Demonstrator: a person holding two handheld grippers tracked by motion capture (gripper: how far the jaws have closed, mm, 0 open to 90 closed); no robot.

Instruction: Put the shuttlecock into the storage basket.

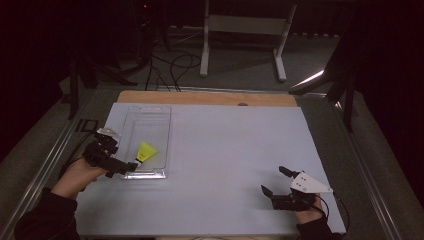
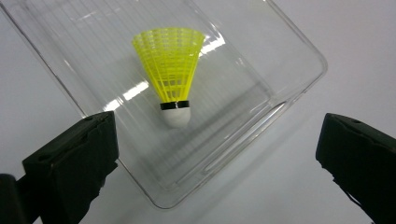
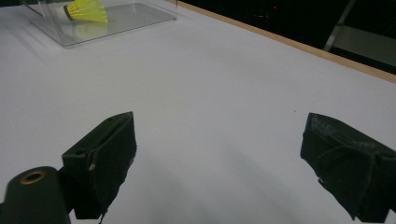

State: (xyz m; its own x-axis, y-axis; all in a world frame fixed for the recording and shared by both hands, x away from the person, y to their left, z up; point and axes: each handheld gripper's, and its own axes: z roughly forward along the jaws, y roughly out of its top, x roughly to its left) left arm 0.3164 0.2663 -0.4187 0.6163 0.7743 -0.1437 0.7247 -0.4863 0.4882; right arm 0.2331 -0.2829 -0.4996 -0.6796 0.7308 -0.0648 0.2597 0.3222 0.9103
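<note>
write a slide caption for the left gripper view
Open left gripper above a yellow shuttlecock lying in a clear tray.

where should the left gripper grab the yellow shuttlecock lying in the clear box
Probably best at the white cork tip of the shuttlecock: it looks solid, and points toward the open left gripper. Come from above, since the clear box walls block a level approach; the mesh skirt would likely crush.

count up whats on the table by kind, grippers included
yellow shuttlecock: 1, lying inside the box
clear plastic box: 1
hand-held grippers: 2, the left gripper by the box and the right gripper apart on the bare mat, both with jaws open and nothing between them
total: 4
</note>
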